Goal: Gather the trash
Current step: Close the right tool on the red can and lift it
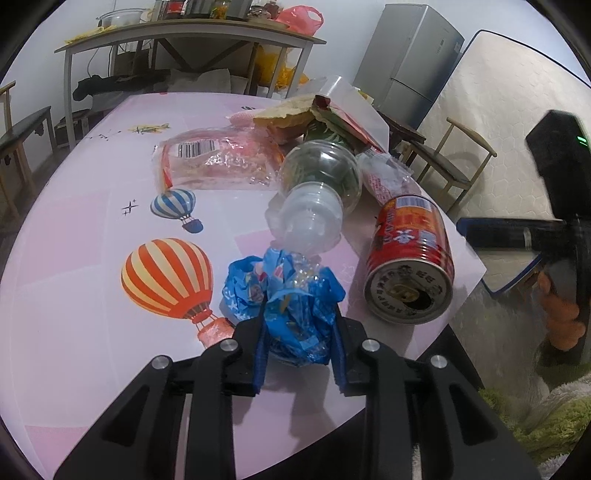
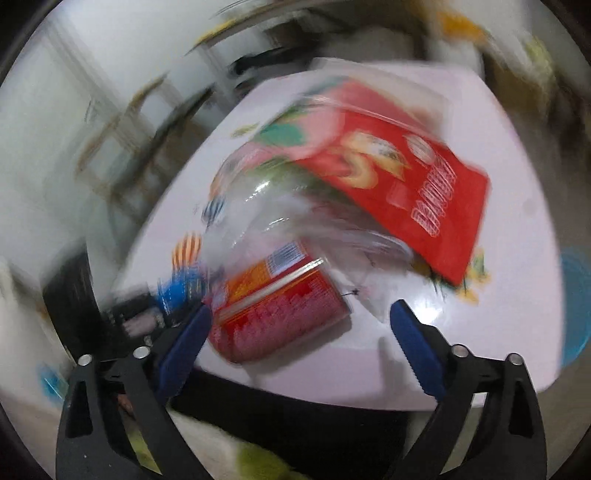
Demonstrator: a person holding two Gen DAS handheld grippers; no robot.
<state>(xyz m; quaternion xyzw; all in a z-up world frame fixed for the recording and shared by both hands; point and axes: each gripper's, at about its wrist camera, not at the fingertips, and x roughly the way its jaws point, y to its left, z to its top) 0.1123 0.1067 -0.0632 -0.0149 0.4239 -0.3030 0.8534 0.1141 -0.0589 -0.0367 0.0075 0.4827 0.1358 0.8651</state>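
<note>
My left gripper (image 1: 299, 320) is shut on a crumpled blue wrapper (image 1: 295, 295) on the pink balloon-print table (image 1: 74, 258). Just beyond lie a clear plastic bottle (image 1: 317, 192) on its side, a red drink can (image 1: 410, 258) with its opened top facing me, a clear pink wrapper with a barcode (image 1: 218, 158) and a red snack bag (image 1: 343, 118). The right wrist view is badly blurred. My right gripper (image 2: 301, 308) is open above the table corner, with the red can (image 2: 280, 306) lying between its fingers and not squeezed. The snack bag (image 2: 406, 184) and bottle (image 2: 266, 206) lie beyond.
A side table (image 1: 184, 33) with jars and a pink bag stands behind, with a grey fridge (image 1: 410, 62), a leaning mattress (image 1: 498, 110) and a wooden chair (image 1: 450, 162) to the right. A bench (image 1: 22, 129) stands at left. Something blue (image 2: 576, 306) sits past the table's right edge.
</note>
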